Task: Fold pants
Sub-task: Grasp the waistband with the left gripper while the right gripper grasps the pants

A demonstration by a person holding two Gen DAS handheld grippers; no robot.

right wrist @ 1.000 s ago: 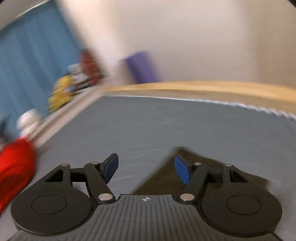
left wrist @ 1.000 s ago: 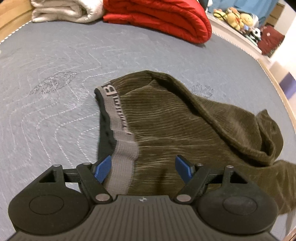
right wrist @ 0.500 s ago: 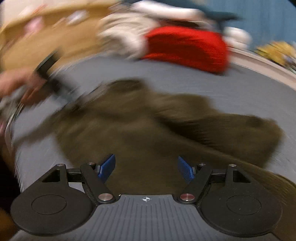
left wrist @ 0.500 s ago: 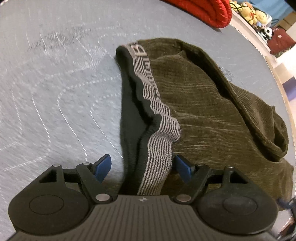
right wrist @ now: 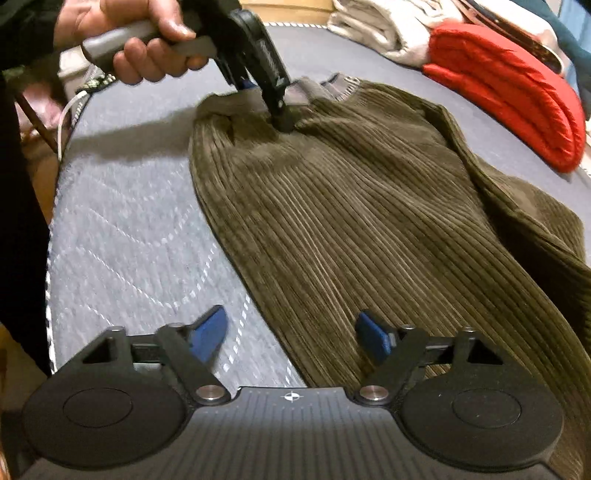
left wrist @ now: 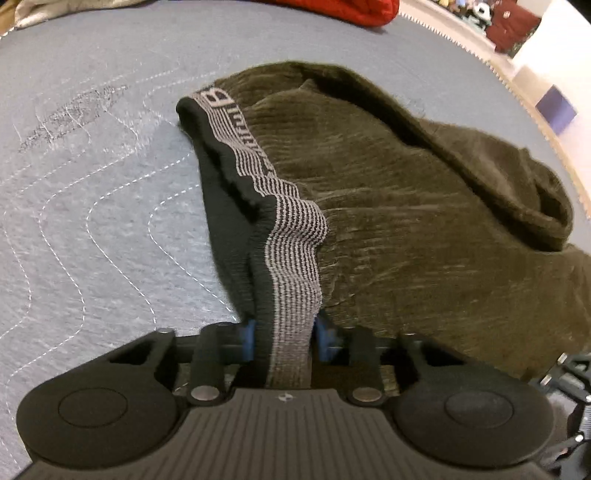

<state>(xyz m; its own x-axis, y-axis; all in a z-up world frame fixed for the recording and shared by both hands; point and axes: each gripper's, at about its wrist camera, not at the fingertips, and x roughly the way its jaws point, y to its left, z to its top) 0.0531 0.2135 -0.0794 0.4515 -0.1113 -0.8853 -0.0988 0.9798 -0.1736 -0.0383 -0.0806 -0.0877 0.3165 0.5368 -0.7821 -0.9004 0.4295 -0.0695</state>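
Olive corduroy pants (left wrist: pixel 406 206) with a grey striped waistband (left wrist: pixel 291 258) lie crumpled on a grey quilted mat (left wrist: pixel 92 206). My left gripper (left wrist: pixel 286 338) is closing, and its blue pads press on the waistband from both sides near the band's end. In the right wrist view a hand (right wrist: pixel 136 40) holds that left gripper (right wrist: pixel 280 122) down on the waistband (right wrist: pixel 317 88) at the far end of the pants (right wrist: pixel 351 206). My right gripper (right wrist: pixel 291 334) is closing just above the near edge of a pant leg. That edge runs between its blue pads (right wrist: pixel 210 330), which do not touch it.
A folded red quilt (right wrist: pixel 506 107) and a folded white blanket (right wrist: pixel 376 26) lie at the mat's far edge. The mat's stitched border (right wrist: pixel 51 229) and a wooden surface run along the left. Stuffed toys (left wrist: pixel 465 7) sit beyond the mat.
My left gripper sank onto the waistband and shut on it. My right gripper swung round from facing the wall to the pants and its jaws narrowed.
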